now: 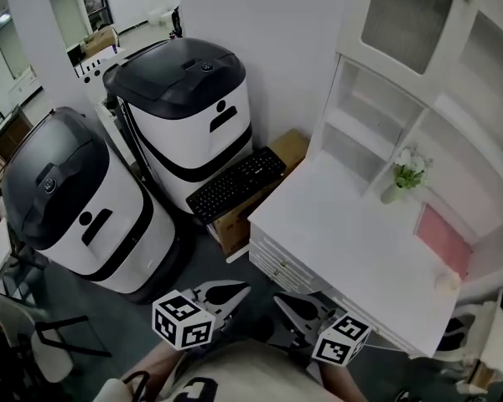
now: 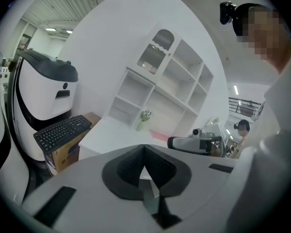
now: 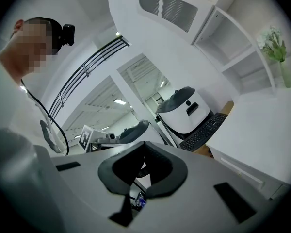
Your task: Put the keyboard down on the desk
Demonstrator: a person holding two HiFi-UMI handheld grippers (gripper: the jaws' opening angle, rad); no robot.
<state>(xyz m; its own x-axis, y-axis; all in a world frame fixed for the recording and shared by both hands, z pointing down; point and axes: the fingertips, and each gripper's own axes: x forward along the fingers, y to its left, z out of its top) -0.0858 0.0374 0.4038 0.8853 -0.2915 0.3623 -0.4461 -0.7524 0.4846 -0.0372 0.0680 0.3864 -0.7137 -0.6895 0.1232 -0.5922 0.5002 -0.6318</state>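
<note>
Precariously, keyboard (image 1: pixel 236 182) overhangs its box (image 1: pixel 235 229); left gripper (image 1: pixel 241 291) and right gripper (image 1: pixel 281 301) closed, empty.
One-sided grab could tip it off, short of the counter (image 1: pixel 344 241).

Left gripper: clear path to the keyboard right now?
Probably yes. The keyboard lies exposed on the cardboard box, and nothing visible stands between it and the left gripper. Its jaws are shut, so they'd need opening first.
</note>
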